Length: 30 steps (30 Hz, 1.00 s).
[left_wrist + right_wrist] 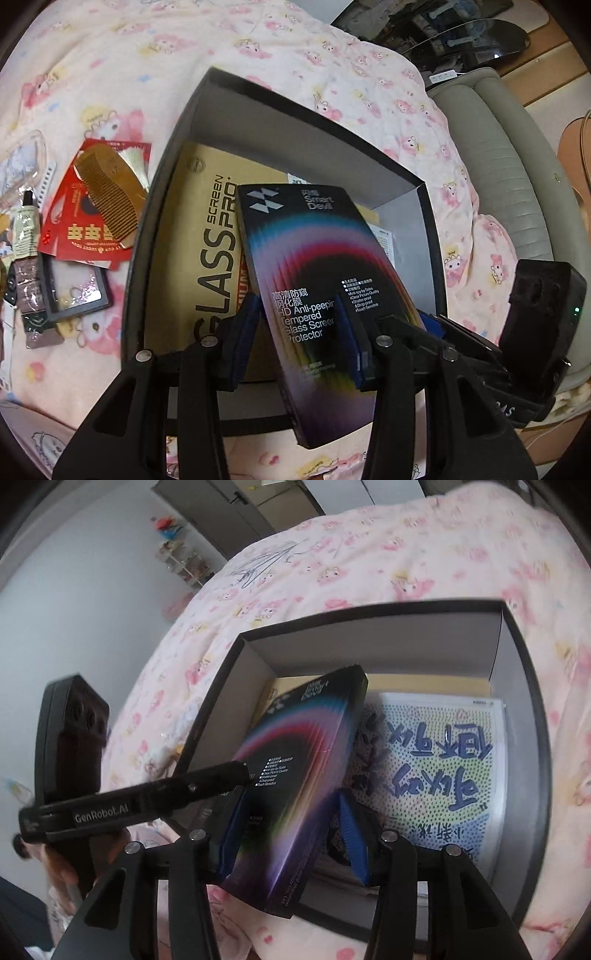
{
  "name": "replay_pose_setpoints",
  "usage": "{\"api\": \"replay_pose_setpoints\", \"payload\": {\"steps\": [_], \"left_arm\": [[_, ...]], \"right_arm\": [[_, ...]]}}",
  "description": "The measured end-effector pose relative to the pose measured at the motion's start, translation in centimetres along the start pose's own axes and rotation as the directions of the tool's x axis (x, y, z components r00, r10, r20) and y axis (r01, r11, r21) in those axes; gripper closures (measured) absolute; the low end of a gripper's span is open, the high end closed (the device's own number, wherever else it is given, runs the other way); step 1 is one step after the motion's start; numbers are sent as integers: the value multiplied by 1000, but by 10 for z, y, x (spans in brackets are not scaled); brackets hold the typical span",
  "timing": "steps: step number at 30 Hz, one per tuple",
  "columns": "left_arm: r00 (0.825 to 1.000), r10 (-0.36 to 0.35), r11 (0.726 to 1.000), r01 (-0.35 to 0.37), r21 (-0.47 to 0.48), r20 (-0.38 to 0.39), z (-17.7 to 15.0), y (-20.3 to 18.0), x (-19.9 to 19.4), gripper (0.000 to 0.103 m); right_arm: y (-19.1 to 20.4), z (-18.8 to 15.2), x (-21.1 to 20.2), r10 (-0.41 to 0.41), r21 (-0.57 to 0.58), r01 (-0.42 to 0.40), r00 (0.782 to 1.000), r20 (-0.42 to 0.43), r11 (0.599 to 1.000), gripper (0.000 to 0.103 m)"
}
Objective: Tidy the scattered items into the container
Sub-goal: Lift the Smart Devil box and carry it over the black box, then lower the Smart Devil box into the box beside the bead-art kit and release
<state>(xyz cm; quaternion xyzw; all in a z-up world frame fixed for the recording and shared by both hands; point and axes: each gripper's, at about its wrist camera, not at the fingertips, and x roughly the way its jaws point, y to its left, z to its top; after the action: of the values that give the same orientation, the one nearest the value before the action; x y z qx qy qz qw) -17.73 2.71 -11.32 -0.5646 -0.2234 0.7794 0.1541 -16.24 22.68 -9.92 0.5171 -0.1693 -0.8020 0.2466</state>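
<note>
A dark open box (pixel 177 155) (pixel 532 709) lies on the pink bedspread. Inside it are a tan "Glass Screen Pro" package (pixel 207 236) and a dotted card with blue writing (pixel 436 760). A black screen-protector box with rainbow arcs (pixel 314 280) (pixel 295 790) is tilted over the open box. My left gripper (pixel 299 332) has its blue pads on both sides of it. My right gripper (pixel 291 823) also straddles its lower end; its left pad touches the box, its right pad stands slightly off. Each gripper shows in the other's view: the right (pixel 509 354), the left (pixel 155 797).
Left of the box lie a wooden comb (pixel 110 192) on a red packet (pixel 74 225), a small tube (pixel 24 229), a framed mirror (pixel 74 288) and foil sachets. A grey sofa edge (pixel 517 177) is on the right. Wire hangers (pixel 266 561) lie far up the bed.
</note>
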Motion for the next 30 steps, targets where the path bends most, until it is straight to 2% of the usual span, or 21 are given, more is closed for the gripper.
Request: {"api": "replay_pose_setpoints", "payload": {"steps": [6, 11, 15, 20, 22, 25, 28, 30], "left_arm": [[999, 32, 999, -32, 4, -20, 8, -6, 8, 61], [989, 143, 989, -142, 37, -46, 13, -5, 26, 61], [976, 201, 979, -199, 38, -82, 8, -3, 38, 64], [971, 238, 968, -233, 90, -40, 1, -16, 36, 64], [969, 247, 962, -242, 127, -25, -1, -28, 37, 61], [965, 263, 946, -255, 199, -18, -2, -48, 44, 51], [958, 286, 933, -274, 232, -19, -2, -62, 57, 51], [959, 283, 936, -270, 228, -26, -1, -62, 62, 49]], "right_arm": [[-12, 3, 8, 42, 47, -42, 999, -1, 998, 58], [-9, 0, 23, 20, 21, -19, 999, -50, 1000, 58], [-7, -2, 39, -9, 25, 12, 995, -99, 1000, 58], [-16, 9, 20, -26, 71, 26, 1000, -9, 997, 58], [-20, 12, 13, -72, 82, 69, 997, 33, 994, 58], [-23, 15, 10, -193, 79, 188, 979, 71, 979, 58], [-27, 17, 9, -214, 92, 206, 974, 80, 974, 62], [-31, 18, 10, -220, 109, 210, 972, 82, 972, 62]]}}
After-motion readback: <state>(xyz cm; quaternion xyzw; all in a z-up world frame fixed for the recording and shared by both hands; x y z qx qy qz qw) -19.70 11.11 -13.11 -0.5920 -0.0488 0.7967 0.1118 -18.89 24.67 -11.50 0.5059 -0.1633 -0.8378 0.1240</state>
